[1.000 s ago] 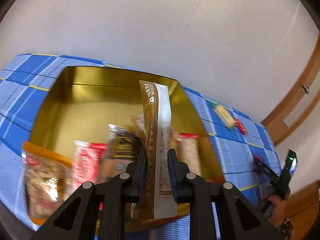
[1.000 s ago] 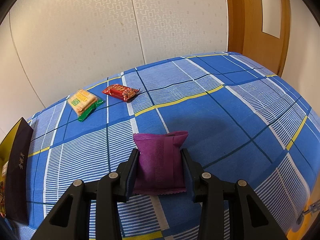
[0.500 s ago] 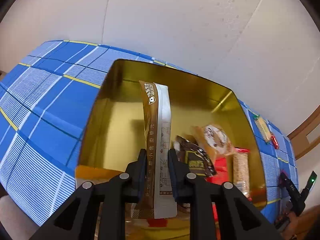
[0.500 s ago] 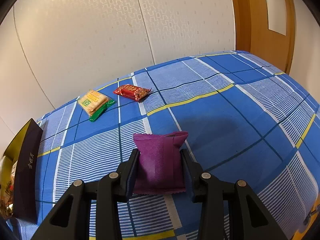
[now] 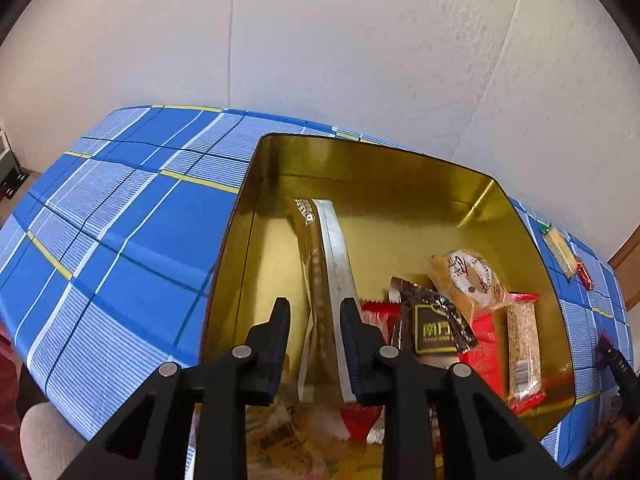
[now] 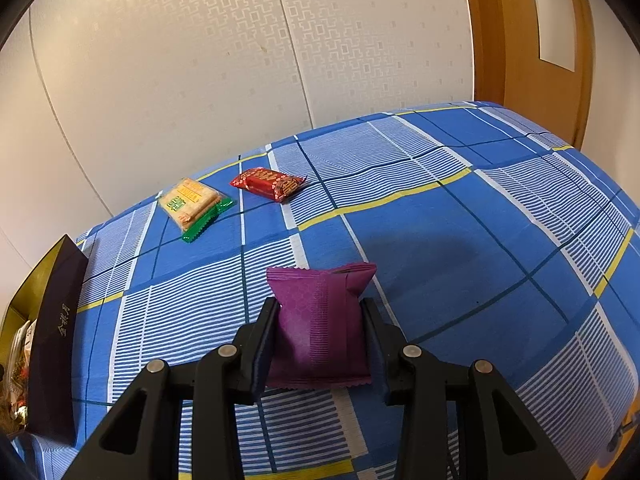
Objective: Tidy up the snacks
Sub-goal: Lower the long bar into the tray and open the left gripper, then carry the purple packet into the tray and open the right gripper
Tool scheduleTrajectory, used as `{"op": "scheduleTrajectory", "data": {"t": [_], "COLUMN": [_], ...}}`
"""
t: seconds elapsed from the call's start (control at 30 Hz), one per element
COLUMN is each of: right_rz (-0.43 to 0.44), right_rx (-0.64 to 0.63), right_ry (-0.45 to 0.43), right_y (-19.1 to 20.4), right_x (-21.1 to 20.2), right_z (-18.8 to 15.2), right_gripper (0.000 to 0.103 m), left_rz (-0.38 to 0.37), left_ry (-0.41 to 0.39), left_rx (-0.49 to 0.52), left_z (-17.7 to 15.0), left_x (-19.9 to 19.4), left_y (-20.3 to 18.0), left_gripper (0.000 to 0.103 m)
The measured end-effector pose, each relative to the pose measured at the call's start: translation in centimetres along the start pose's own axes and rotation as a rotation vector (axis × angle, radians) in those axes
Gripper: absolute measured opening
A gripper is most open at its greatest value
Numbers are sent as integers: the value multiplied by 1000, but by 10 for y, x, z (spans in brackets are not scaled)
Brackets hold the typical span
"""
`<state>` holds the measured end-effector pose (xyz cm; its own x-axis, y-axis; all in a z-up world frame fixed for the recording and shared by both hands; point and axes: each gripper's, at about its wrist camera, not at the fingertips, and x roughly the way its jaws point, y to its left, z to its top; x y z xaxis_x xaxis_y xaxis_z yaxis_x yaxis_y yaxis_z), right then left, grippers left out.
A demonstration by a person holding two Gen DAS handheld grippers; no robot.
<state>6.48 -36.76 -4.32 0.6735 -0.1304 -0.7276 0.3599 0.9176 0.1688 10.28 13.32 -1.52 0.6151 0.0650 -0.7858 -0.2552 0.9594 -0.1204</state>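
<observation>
We see the tin [image 5: 400, 184] below the left gripper [image 5: 314, 320], whose jaws have just been opening, loosed about the sachet [image 5: 324, 264]; its long axis runs ahead. The right gripper [image 6: 320, 328], pitched down, grips the purple pack [image 6: 320, 320] over the cloth [image 6: 480, 220].

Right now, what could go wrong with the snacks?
1. The left gripper has just been opening around the long brown packet over the gold tin. The packet is tilted, so it may land on top of the snack pile instead of the bare side.
2. The right gripper pinches the soft purple packet by its sides; it might slip or get squashed on the way.
</observation>
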Motion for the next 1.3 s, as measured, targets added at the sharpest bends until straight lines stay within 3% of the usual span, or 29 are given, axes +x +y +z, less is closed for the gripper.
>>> {"op": "scheduleTrajectory", "data": {"t": [0.33, 0.53, 0.87, 1.07, 1.3], "right_rz": [1, 19, 111, 171, 240], "right_rx": [4, -14, -132, -196, -211], "right_ry": [-2, -14, -24, -44, -16], "right_y": [0, 5, 43, 66, 87], "right_x": [0, -3, -18, -29, -37], "right_z": [0, -1, -22, -32, -38], "right_gripper": [41, 41, 41, 41, 41], "left_rz": [-13, 44, -51, -91, -111], "left_ry": [23, -71, -8, 2, -15], "left_rx": [-19, 18, 4, 45, 116], "left_z": [4, 0, -17, -31, -45], "left_x": [15, -12, -26, -37, -48], "left_y": [-6, -13, -30, -45, -56], "left_gripper": [26, 33, 34, 40, 40]}}
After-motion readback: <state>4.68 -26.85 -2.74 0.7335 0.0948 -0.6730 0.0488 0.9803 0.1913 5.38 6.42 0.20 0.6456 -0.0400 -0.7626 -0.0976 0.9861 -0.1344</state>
